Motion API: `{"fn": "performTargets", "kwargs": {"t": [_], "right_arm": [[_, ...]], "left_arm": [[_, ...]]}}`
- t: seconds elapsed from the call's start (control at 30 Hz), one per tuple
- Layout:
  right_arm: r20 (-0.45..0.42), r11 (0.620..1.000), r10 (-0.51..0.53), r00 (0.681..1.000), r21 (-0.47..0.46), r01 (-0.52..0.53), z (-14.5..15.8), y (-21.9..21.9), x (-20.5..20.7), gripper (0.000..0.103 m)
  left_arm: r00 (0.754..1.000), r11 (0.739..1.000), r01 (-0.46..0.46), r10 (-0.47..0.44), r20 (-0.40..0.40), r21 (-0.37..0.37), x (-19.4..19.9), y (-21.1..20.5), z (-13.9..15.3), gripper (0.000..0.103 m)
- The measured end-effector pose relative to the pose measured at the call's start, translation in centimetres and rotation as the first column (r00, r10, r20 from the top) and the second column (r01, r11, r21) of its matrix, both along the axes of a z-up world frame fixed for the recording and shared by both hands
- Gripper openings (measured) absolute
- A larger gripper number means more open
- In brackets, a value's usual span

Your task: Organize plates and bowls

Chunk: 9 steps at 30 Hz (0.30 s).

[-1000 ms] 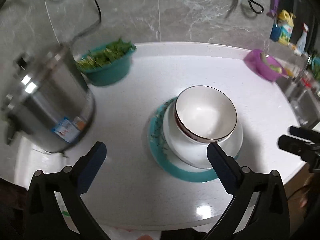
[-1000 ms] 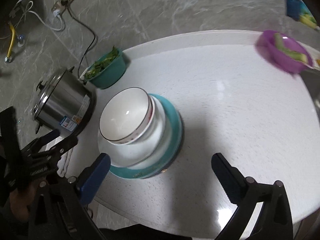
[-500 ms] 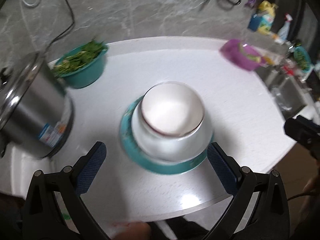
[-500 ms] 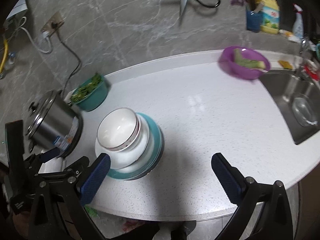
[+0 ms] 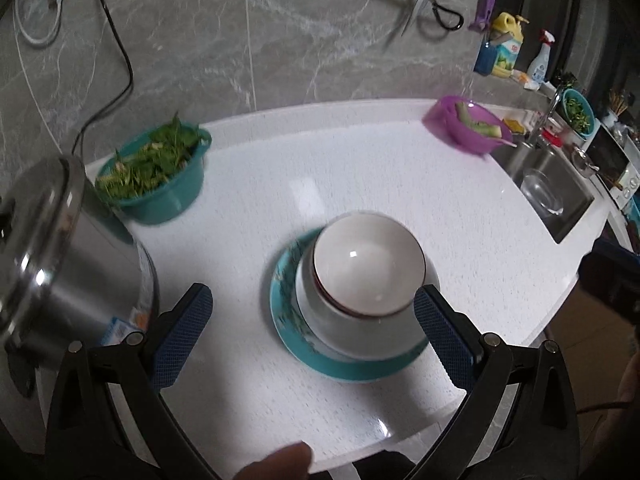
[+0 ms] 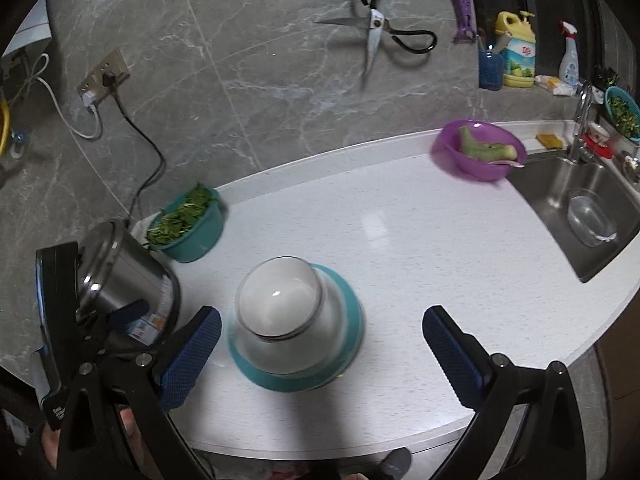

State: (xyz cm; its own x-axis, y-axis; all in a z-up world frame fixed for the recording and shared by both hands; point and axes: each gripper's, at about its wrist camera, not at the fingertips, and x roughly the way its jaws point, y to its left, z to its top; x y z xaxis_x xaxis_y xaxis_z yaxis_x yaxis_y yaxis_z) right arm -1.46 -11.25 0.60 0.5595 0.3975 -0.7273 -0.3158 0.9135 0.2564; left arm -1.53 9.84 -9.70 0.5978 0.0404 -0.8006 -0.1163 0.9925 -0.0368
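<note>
A white bowl with a dark red rim (image 5: 368, 268) (image 6: 278, 298) sits nested in a larger white bowl (image 5: 360, 332) (image 6: 332, 340), which stands on a teal plate (image 5: 288, 320) (image 6: 352, 320) on the white counter (image 5: 360, 168). My left gripper (image 5: 312, 332) is open and empty, held above the near counter edge just in front of the stack. My right gripper (image 6: 320, 356) is open and empty, also above the near edge. The left gripper shows at the left in the right wrist view (image 6: 100, 320).
A steel pot (image 5: 52, 260) (image 6: 120, 280) stands at the left. A teal basin of greens (image 5: 156, 172) (image 6: 186, 226) is behind it. A purple bowl with vegetables (image 5: 468, 128) (image 6: 480, 152) sits by the sink (image 5: 548, 188) (image 6: 580, 204). Scissors (image 6: 376, 40) hang on the wall.
Both grippers have pulled back and up from the stack, so more of the counter, wall and sink shows. The stack has not moved. Both stay open.
</note>
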Motion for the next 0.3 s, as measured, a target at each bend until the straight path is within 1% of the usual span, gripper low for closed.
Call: {"fn": "performTargets", "kwargs": {"t": [0.07,0.13,0.17,0.23,0.27,0.3], "right_arm": [[0.009,1.0,0.009,1.0,-0.013,-0.009,0.3,0.6,-0.2,0.103],[0.023,0.999,0.025,0.999,0.021,-0.025,0.5,0.5,-0.4,0.103],[0.019,0.998,0.026,0.999,0.055,-0.027,0.5,0.3,-0.3,0.103],[0.002,0.996,0.018,1.0,0.083,-0.019,0.3,0.2,-0.1,0.103],[0.005,0.997,0.017,1.0,0.077,-0.018,0.2,0.3,-0.1,0.103],[0.014,0.998,0.016,1.0,0.066,-0.017,0.1,0.4,-0.1,0.103]], "left_arm": [[1.0,0.999,-0.018,0.018,-0.006,0.029,0.3,0.2,0.7,0.102],[1.0,0.999,-0.025,0.025,0.008,0.037,0.4,0.2,1.4,0.102],[1.0,1.0,-0.016,0.016,0.024,0.015,0.4,0.3,1.7,0.103],[0.998,0.998,0.022,-0.019,0.053,-0.059,0.1,0.4,1.9,0.103],[0.998,0.995,0.046,-0.042,0.053,-0.083,0.0,0.2,1.7,0.103],[0.999,0.996,0.049,-0.047,0.024,-0.081,0.2,0.0,1.5,0.103]]}}
